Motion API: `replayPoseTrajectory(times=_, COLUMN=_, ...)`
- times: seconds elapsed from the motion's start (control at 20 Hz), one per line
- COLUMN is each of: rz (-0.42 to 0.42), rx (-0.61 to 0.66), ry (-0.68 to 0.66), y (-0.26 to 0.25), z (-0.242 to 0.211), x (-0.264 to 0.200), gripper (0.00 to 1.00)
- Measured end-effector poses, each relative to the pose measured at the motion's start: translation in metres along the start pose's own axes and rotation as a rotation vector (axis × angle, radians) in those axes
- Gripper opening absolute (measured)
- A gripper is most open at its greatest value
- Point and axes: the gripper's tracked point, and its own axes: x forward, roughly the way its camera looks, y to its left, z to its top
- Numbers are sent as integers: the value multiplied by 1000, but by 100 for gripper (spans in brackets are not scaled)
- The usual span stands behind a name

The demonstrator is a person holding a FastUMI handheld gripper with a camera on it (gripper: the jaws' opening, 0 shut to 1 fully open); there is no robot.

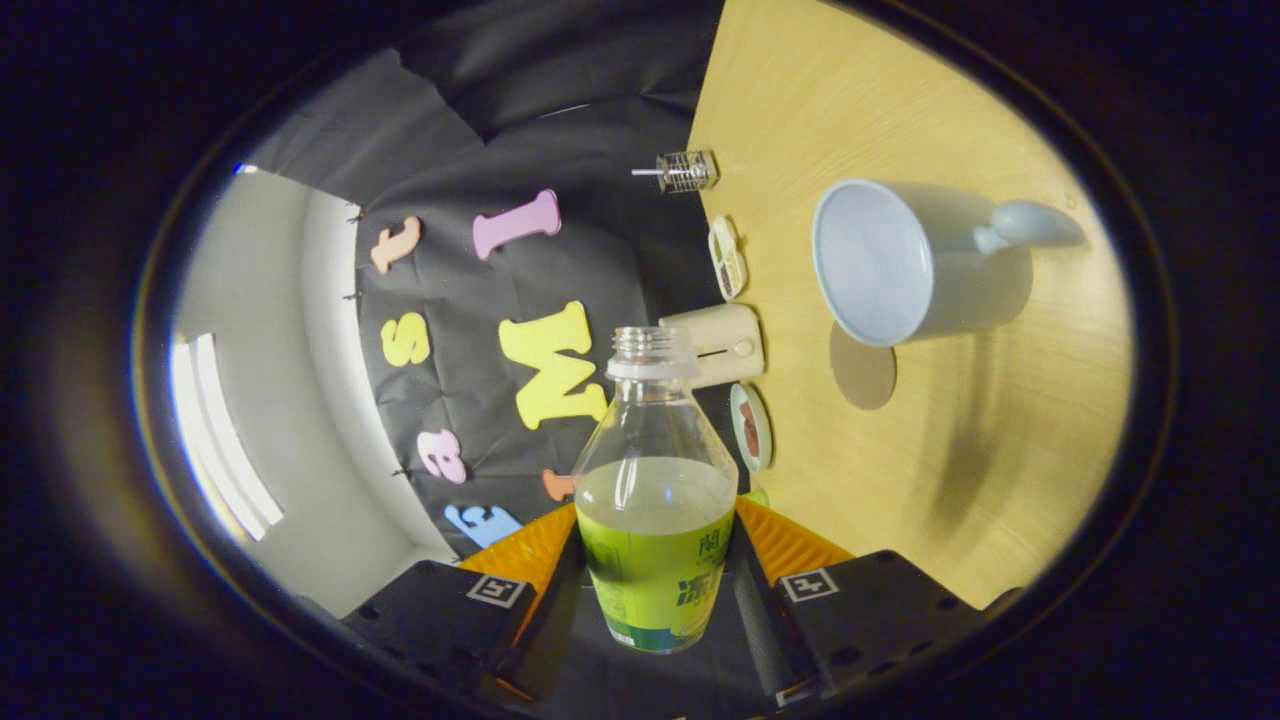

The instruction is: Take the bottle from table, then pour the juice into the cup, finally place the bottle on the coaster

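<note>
My gripper (pixel 655 560) is shut on a clear plastic bottle (pixel 655 470), both fingers (pixel 790 550) pressing on its labelled lower body. The bottle has no cap, is about half full of yellow-green juice and is lifted off the table. My view is rolled sideways, so the wooden table (pixel 960 480) stands to the right of the bottle. A pale mug (pixel 900 262) stands on it beyond the fingers, its mouth facing me and its handle on the far side. A round brown coaster (pixel 862 366) lies flat next to the mug, on the side nearer the bottle.
Along the table's back edge by the cloth wall stand a cream toaster-like box (pixel 722 345), a small plate with something dark on it (pixel 751 427), a small compartment tray (pixel 727 257) and a wire-caged glass item (pixel 686 171).
</note>
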Motion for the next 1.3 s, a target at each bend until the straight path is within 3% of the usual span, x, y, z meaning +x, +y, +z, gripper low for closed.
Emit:
replayPoseTrajectory(times=0.65, rz=78, rx=211, ry=-8, y=31, z=4, x=1, gripper=77)
replayPoseTrajectory(times=1.3, rz=160, rx=320, ry=-34, y=42, z=15, x=0, gripper=77)
